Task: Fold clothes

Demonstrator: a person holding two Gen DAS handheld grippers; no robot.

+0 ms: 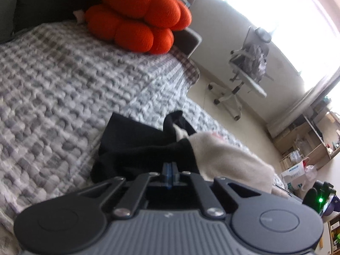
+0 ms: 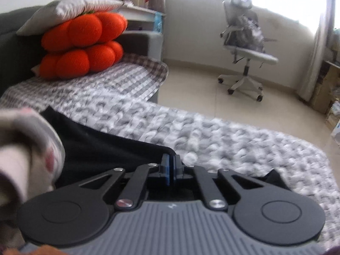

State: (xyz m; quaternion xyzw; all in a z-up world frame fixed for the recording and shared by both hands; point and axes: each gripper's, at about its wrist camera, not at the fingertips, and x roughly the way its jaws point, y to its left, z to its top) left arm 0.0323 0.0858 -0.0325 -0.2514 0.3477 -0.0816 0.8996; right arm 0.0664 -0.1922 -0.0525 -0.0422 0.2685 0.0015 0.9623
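A black garment (image 1: pixel 136 142) lies bunched on a grey-and-white checked quilt (image 1: pixel 63 74). My left gripper (image 1: pixel 170 166) is shut, its blue pads pressed together, with the tips buried in a fold of the black cloth. In the right wrist view the same black garment (image 2: pixel 102 144) spreads to the left, and one corner shows to the right of the gripper. My right gripper (image 2: pixel 171 159) is shut, pinching the garment's near edge at its corner. A person's cream sleeve (image 1: pixel 229 157) reaches in from the right, and the other sleeve (image 2: pixel 27 144) is blurred at the left.
Two orange pumpkin cushions (image 2: pixel 82 46) are stacked under a white pillow (image 2: pixel 70 8) at the far end of the quilt (image 2: pixel 212 131). A white office chair (image 2: pixel 246 48) stands on the tiled floor beyond the bed's edge. Shelves with boxes (image 1: pixel 308 140) line the wall.
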